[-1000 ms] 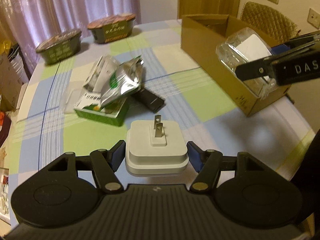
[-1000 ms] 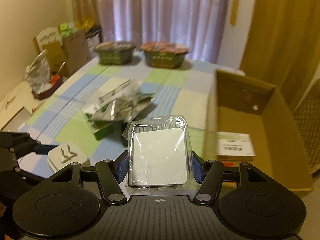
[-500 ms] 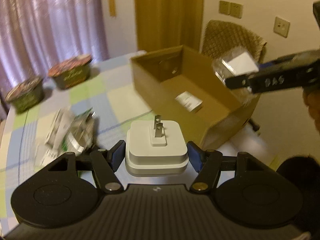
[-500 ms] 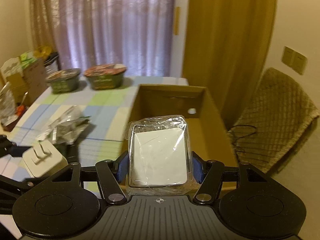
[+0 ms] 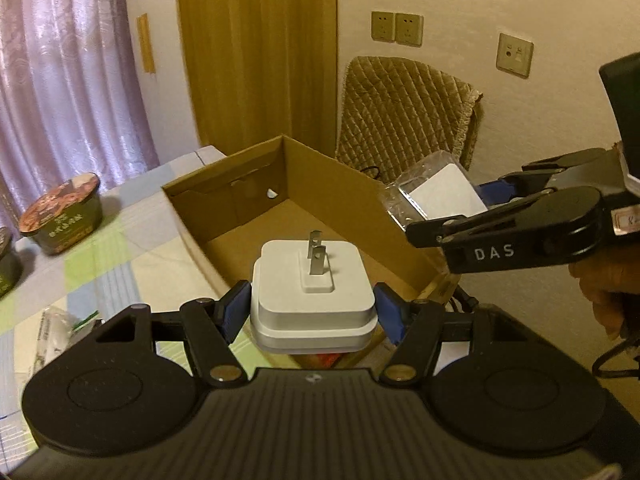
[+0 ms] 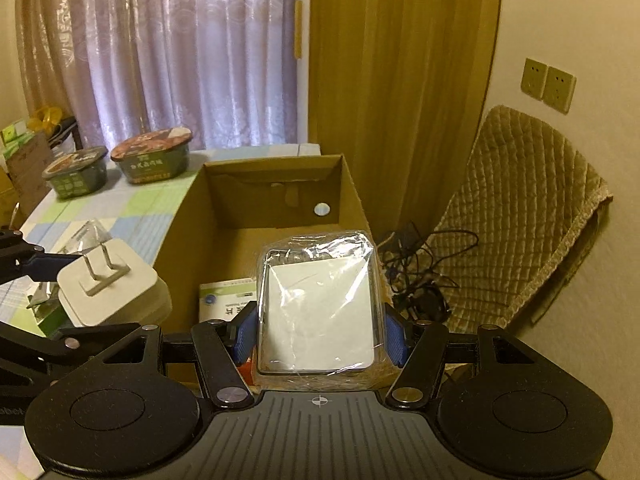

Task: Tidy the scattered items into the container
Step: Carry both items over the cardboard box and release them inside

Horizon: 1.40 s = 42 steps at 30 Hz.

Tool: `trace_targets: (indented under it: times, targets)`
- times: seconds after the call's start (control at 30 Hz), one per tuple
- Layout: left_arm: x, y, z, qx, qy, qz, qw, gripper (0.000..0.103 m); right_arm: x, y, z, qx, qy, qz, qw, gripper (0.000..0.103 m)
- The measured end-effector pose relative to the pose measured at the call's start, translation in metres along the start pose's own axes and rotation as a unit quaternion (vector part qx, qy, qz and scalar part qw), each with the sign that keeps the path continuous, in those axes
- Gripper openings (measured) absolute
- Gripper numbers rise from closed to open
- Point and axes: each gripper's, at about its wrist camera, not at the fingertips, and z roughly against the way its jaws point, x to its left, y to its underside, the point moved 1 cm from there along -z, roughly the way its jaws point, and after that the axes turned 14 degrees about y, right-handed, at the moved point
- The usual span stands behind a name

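White charger (image 5: 314, 296) clamped in left tongs (image 5: 312, 312) above cardboard box (image 5: 240, 184).

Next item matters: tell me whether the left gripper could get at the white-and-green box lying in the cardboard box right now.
Probably not: the left gripper is shut on the white plug adapter, so the white-and-green box stays out of play.

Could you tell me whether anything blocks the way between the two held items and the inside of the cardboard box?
Nothing visible does. The white plug adapter and the wrapped white packet hang over the open cardboard box; only a small white carton lies inside.
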Motion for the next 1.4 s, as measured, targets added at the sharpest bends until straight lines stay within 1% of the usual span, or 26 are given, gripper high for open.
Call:
trace_targets:
  times: [0.2, 0.53, 0.73, 0.93, 1.13, 1.27, 1.4]
  targets:
    - [0.0, 0.003, -0.014, 0.011, 0.005, 0.003, 0.9999, 0.062, 0.0, 0.0, -0.011, 0.007, -0.002, -0.003, 1.0, 0.064]
    - [0.003, 0.001, -0.029, 0.015, 0.014, 0.01, 0.9997, 0.062, -0.003, 0.0, -0.02, 0.012, 0.001, -0.004, 1.0, 0.064]
    - [0.007, 0.004, -0.038, 0.025, 0.003, 0.015, 0.9996, 0.062, -0.003, 0.003, -0.021, 0.014, 0.001, -0.004, 1.0, 0.064]
    - [0.015, 0.013, -0.029, 0.021, -0.005, 0.027, 0.9994, 0.062, -0.001, 0.004, -0.021, 0.013, 0.001, -0.004, 1.0, 0.064]
    - [0.021, 0.026, -0.013, 0.018, -0.013, 0.054, 0.9983, 0.062, 0.002, 0.003, -0.02, 0.013, -0.002, -0.002, 1.0, 0.064]
    - [0.024, 0.036, -0.005, 0.018, -0.015, 0.07, 0.9973, 0.066, 0.004, 0.003, -0.022, 0.015, -0.005, 0.0, 1.0, 0.064]
    - [0.025, 0.042, -0.003, 0.02, -0.016, 0.077, 0.9967, 0.066, 0.009, 0.003, -0.025, 0.018, -0.01, 0.006, 1.0, 0.064]
